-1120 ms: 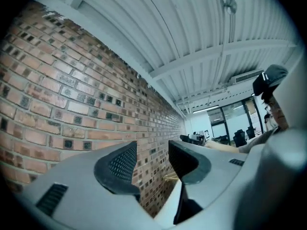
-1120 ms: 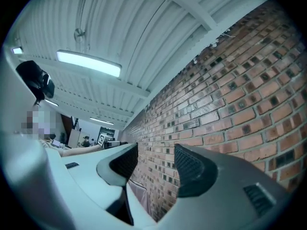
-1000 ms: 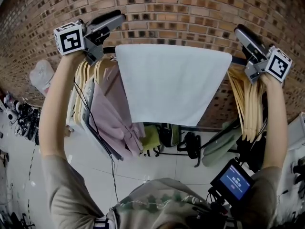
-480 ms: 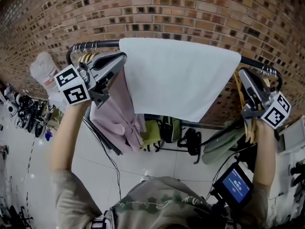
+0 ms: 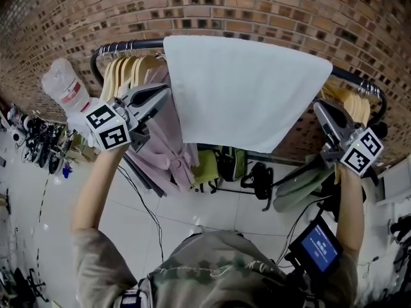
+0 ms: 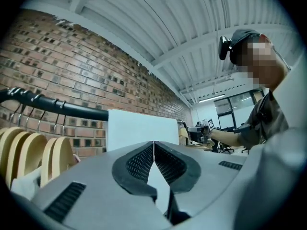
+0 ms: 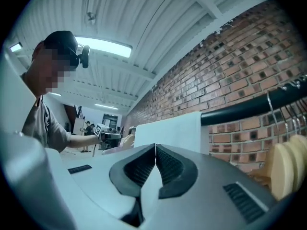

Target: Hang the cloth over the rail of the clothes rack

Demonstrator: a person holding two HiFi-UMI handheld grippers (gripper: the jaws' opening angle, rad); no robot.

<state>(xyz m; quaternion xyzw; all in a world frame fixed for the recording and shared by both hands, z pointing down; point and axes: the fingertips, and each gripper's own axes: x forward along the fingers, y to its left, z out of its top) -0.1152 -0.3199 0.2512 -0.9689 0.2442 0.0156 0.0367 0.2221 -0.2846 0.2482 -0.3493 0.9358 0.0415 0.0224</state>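
The brick wall point(image 5: 257, 8) closes off the far side behind the rail point(image 5: 122, 46). The white cloth point(image 5: 244, 88) covers the rail's middle. Wooden hangers point(image 5: 125, 76) and a pink garment point(image 5: 164, 143) crowd the left end, and more hangers point(image 5: 354, 104) crowd the right. On the near side of the cloth, the space between the left tool point(image 5: 166, 92) and the right tool point(image 5: 319, 110) is open.

Wall: a brick wall point(image 5: 257, 11) fills the background.
Hangers: pale wooden hangers point(image 5: 125, 76) bunch at the left; a second bunch point(image 5: 353, 104) hangs at the right.
Garments: a mauve garment point(image 5: 167, 140) droops below the left hangers, with a lime-green garment point(image 5: 204, 172) just beside it.
Floor: a white tiled floor point(image 5: 212, 213) carries a black bag point(image 5: 257, 181) near the wall and shoes point(image 5: 35, 146) at the far left.
Monitor: a small monitor point(image 5: 319, 246) glows blue at lower right.
Ceiling: a ribbed white ceiling point(image 6: 144, 18) spans overhead.
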